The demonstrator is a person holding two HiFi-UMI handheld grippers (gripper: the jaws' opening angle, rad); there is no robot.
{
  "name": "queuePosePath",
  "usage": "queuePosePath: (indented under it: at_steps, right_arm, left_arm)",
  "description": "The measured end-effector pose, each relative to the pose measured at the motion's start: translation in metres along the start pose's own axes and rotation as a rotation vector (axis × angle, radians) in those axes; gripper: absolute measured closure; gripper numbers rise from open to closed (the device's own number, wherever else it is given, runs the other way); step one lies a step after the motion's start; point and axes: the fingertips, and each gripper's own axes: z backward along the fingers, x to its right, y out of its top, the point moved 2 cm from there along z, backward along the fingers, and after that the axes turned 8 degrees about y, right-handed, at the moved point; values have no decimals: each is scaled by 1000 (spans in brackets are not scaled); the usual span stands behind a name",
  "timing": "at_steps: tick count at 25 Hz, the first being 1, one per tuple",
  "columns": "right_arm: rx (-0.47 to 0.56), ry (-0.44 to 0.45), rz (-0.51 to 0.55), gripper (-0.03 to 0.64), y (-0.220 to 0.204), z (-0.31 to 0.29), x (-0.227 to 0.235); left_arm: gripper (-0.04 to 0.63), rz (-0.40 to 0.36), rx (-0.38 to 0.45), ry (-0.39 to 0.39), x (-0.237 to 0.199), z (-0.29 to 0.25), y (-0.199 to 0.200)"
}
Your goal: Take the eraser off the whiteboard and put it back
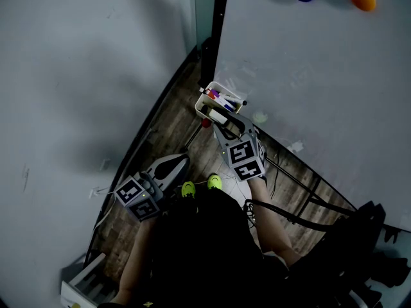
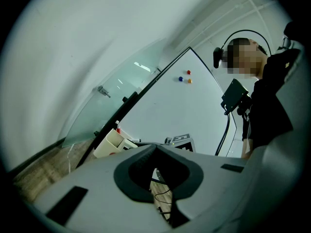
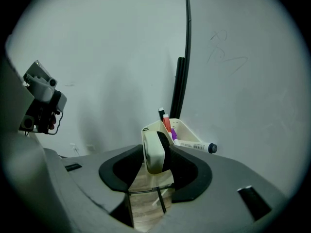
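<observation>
Eraser (image 3: 151, 155) stands on edge between my right gripper's (image 3: 156, 149) jaws, which are clamped on its cream back and dark felt face. It sits just in front of the marker tray (image 3: 187, 134) at the whiteboard's (image 1: 308, 76) edge. I see my left gripper (image 2: 156, 148) empty, with its tips pressed together, well apart from the eraser.

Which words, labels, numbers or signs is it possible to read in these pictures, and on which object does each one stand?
None can be read.
On the marker pen: dark print along the barrel, too small to read.
On the whiteboard: faint pen strokes, no legible word.
On the cube with square markers: black-and-white patterns only, no letters or numbers.
</observation>
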Motion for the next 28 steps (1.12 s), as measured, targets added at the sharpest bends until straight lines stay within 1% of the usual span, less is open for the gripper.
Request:
queuePosePath:
  at_steps: [5, 16, 28]
  right_arm:
    - [4, 17, -8, 448, 2, 2, -4]
    - [38, 11, -5, 445, 9, 17, -8]
    - [71, 49, -3, 445, 3, 41, -14]
  left_arm:
    - [572, -7, 0, -6, 3, 1, 1]
    - [572, -16, -5, -14, 10, -5, 1]
    - [572, -23, -16, -13, 23, -24, -12]
